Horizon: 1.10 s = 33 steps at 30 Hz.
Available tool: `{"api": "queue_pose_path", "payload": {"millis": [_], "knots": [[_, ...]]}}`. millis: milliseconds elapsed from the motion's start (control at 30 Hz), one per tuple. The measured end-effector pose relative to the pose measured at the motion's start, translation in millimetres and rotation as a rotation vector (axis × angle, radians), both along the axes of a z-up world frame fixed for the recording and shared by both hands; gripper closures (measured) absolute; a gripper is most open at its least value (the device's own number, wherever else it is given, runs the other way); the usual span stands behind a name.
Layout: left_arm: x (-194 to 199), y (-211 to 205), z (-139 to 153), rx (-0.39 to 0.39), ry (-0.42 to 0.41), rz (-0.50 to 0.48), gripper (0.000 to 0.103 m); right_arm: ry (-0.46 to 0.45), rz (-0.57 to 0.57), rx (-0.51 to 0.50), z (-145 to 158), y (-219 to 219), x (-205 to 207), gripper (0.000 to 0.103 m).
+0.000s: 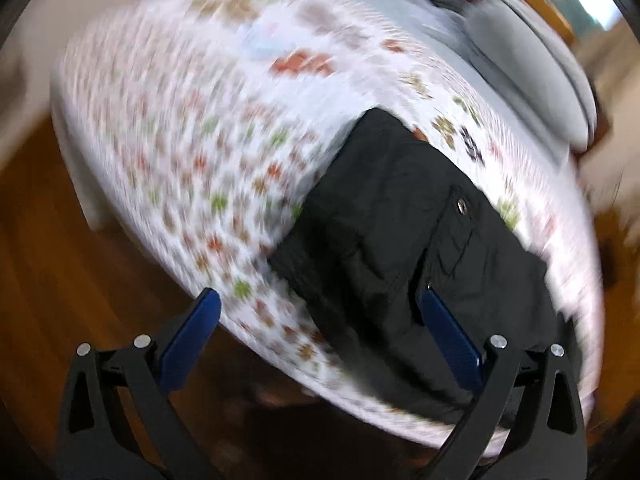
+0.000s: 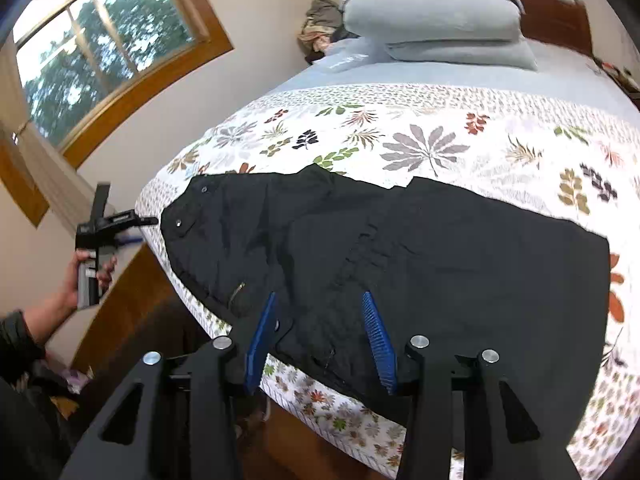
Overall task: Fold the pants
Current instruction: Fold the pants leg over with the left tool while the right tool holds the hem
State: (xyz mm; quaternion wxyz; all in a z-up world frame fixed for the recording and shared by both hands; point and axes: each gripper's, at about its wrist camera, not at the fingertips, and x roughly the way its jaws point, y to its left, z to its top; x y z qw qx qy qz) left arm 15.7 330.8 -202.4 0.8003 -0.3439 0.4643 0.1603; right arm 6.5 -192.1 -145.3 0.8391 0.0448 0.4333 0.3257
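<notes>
- While the pants point(image 2: 400, 248) lie spread along the near edge of the bed point(image 2: 400, 132), your right gripper point(image 2: 320, 300) hangs over their front hem with its jaws partly apart and nothing pinched; cloth shows between the fingers point(image 2: 378, 332), but the pads press on none of it.
- That half-open stance suits a hem sitting right at the mattress edge, where the fingers can straddle the fabric from the side.
- Your left gripper point(image 1: 316, 300) has its jaws spread wide and holds nothing. One finger point(image 1: 448, 328) lies over the black cloth near the snap point(image 1: 463, 207), the other over the floral cover, just off the pants' side.
- From the right wrist view, your left hand point(image 2: 90, 276) carries that gripper off the bed's corner, beside the waistband end point(image 2: 188, 216), likely placed to take that end for a fold.
- The left wrist view is smeared, so fine contact there cannot be told.
- By my reading the fold is only part done: the garment looks laid lengthwise, wrinkled at the middle, both ends still free.
</notes>
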Motion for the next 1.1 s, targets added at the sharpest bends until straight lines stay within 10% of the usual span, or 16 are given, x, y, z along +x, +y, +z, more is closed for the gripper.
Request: {"api": "queue_pose_path", "payload": {"millis": [300, 433, 767, 1100], "knots": [[3.8, 5.1, -42.2, -0.305, -0.033, 0.092, 0.004, -0.015, 0.053, -0.070, -2.4, 25.6, -6.1, 0.055], [13.7, 1.2, -47.2, -0.366, -0.060, 0.065, 0.029, -0.006, 0.048, -0.078, -4.4, 27.1, -5.1, 0.055], [20.9, 2.9, -58.0, -0.414, -0.070, 0.083, 0.030, 0.000, 0.063, -0.092, -6.6, 30.1, -5.3, 0.051], [0.9, 4.9, -56.5, -0.370, -0.104, 0.048, 0.067, 0.014, 0.065, -0.099, -9.0, 32.5, -2.3, 0.051]]}}
